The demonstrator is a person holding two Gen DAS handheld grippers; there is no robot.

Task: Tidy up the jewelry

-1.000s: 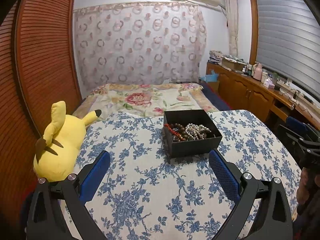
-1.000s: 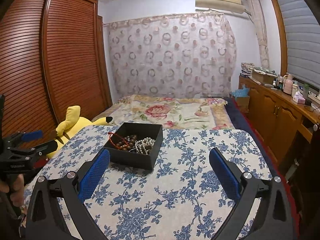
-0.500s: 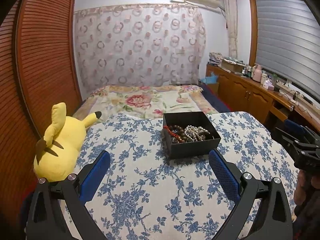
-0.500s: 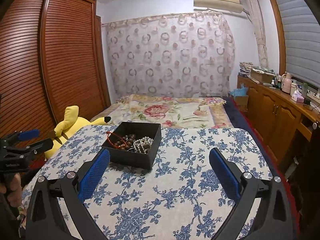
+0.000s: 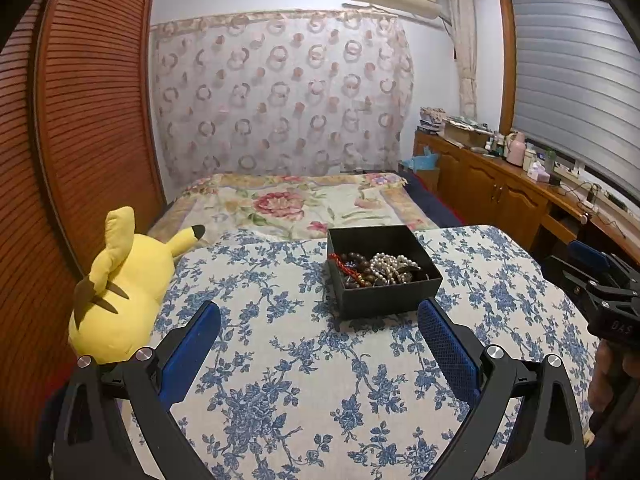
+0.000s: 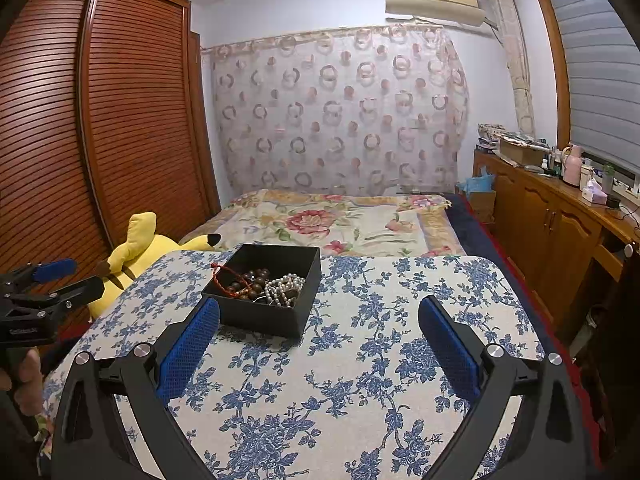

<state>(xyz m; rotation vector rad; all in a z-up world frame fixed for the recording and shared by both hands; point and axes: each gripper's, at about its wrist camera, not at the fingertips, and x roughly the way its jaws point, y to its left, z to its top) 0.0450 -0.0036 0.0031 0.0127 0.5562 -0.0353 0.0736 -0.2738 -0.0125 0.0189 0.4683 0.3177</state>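
Both grippers stand with their blue-padded fingers spread wide and nothing between them. The left gripper [image 5: 319,314] hovers over the near part of the table [image 5: 280,380], which wears a blue flowered cloth. The right gripper [image 6: 319,312] hovers beside it on the right.

Just past the fingertips sits an open black box [image 5: 384,276] on the cloth. Inside lie a red cord bracelet [image 6: 224,278], dark brown beads [image 6: 250,284] and a pearl strand [image 6: 284,286], heaped together.

A yellow plush toy [image 5: 120,300] lies off the table's left edge. A bed [image 6: 340,220] lies beyond.
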